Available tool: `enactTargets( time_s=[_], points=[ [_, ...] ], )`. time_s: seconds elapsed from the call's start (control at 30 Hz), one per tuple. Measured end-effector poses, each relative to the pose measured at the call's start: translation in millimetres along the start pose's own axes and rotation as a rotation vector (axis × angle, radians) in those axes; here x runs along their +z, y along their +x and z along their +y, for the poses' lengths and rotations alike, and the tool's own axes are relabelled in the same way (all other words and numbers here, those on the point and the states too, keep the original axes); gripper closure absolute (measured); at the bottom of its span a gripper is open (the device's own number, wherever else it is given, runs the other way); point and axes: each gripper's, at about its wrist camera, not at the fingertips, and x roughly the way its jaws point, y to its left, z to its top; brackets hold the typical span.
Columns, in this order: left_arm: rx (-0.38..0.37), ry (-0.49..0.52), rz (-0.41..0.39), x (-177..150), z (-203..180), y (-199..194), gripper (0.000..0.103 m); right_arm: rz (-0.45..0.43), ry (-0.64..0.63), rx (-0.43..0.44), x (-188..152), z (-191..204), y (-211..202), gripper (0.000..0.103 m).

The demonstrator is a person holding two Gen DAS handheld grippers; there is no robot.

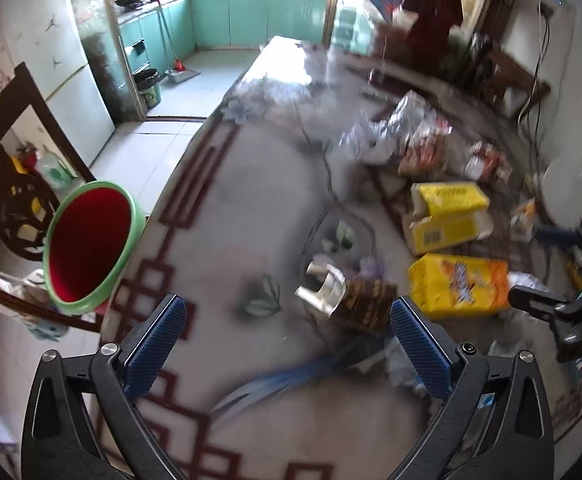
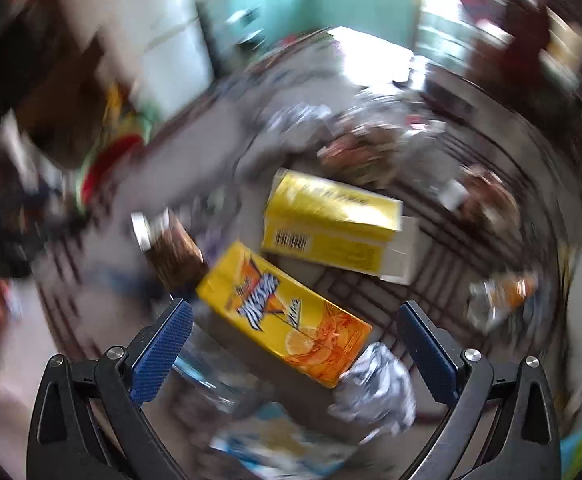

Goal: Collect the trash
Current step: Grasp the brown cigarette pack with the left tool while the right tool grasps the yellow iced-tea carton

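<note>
My left gripper [image 1: 287, 312] is open above the patterned table [image 1: 227, 208], nothing between its fingers. Just ahead of its right finger lies a brown carton [image 1: 365, 300] with a white torn top. A yellow-orange juice carton [image 1: 459, 284] and an opened yellow box [image 1: 447, 216] lie further right. The green bin with a red inside [image 1: 91, 244] stands off the table's left edge. My right gripper [image 2: 295, 312] is open too, hovering over the yellow-orange juice carton [image 2: 283, 312]. The yellow box [image 2: 331, 224] and brown carton [image 2: 175, 256] lie beyond it. A crumpled silver wrapper [image 2: 375, 392] sits by the right finger.
Foil and snack wrappers [image 1: 403, 136] are piled further back on the table. A blue-white wrapper [image 2: 275, 440] lies under the right gripper, an orange packet [image 2: 503, 296] to its right. A dark wooden chair [image 1: 15, 152] stands beside the bin. The right wrist view is strongly motion-blurred.
</note>
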Motion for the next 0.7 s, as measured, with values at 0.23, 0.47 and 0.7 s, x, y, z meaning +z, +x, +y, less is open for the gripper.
enactTargets(
  time_s=[0.23,0.47,0.7],
  points=[
    [0.028,0.015,0.085,6,-5,17,0.0,0.173,-0.245,0.043,3,11,59,0.008],
    [-0.025,-0.067,0.148,6,0,36,0.002,0.209,-0.281,0.064,2,13,82,0.035],
    [-0.097,-0.211,0.257,8,-4,68,0.005,0.087,-0.156,0.095,7,2,62,0.041]
  ],
)
